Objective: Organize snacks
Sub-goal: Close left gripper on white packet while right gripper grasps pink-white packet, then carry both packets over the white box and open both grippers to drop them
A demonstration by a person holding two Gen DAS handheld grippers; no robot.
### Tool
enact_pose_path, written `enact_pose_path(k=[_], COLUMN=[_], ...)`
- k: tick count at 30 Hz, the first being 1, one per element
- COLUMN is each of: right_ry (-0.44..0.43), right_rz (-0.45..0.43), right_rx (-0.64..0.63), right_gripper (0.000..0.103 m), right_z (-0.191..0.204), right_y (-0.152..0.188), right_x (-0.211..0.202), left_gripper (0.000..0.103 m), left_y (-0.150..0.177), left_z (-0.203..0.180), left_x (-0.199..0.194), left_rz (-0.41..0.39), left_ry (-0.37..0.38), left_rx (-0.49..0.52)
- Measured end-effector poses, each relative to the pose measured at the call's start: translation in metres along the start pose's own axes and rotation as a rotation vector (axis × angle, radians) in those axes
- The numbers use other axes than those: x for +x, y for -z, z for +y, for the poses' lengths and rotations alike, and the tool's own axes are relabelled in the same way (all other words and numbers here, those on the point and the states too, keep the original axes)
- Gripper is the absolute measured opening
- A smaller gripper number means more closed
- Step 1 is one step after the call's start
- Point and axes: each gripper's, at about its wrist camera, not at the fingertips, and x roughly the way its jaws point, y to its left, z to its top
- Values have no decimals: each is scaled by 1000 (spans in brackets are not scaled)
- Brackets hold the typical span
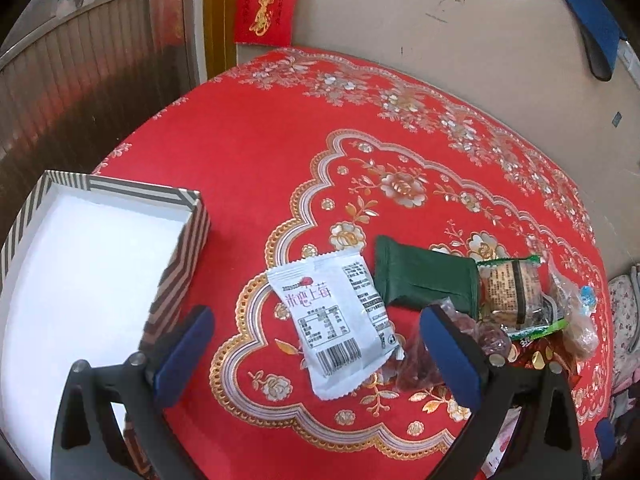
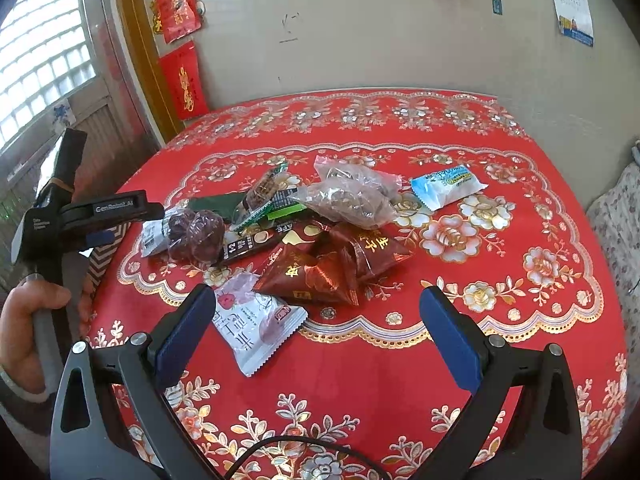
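Observation:
Several snack packets lie in a pile on the red flowered tablecloth [image 1: 256,184]. In the left wrist view a white packet with a barcode [image 1: 336,320] lies between my open left gripper's [image 1: 316,356] fingers, with a dark green packet [image 1: 424,276] and a clear bag of dark red dates [image 1: 472,332] to its right. A striped box with a white inside [image 1: 80,264] stands at the left. In the right wrist view my open, empty right gripper [image 2: 318,332] hovers before a pink-white packet [image 2: 256,324] and brown-red packets [image 2: 320,272].
In the right wrist view, clear bags of nuts [image 2: 352,196] and a blue-white packet [image 2: 448,186] lie farther back. The left gripper [image 2: 116,212], held by a hand [image 2: 28,320], is at the left. A wall [image 2: 360,32] stands behind the table.

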Motion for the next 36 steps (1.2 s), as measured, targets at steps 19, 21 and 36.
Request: enact_pose_path(k=[19, 21, 36], right_ry=[-22, -19, -95], right_rz=[70, 108, 175], right_rx=[17, 30, -313], right_gripper=[103, 103, 103], right_z=[1, 5, 41], right_y=[5, 7, 1], right_x=[20, 29, 68], left_gripper=[56, 56, 56], left_y=[1, 4, 15], left_z=[-2, -2, 2], left_x=[16, 13, -20], left_rz=[57, 56, 0], left_ry=[33, 43, 91], left_rx=[19, 24, 73])
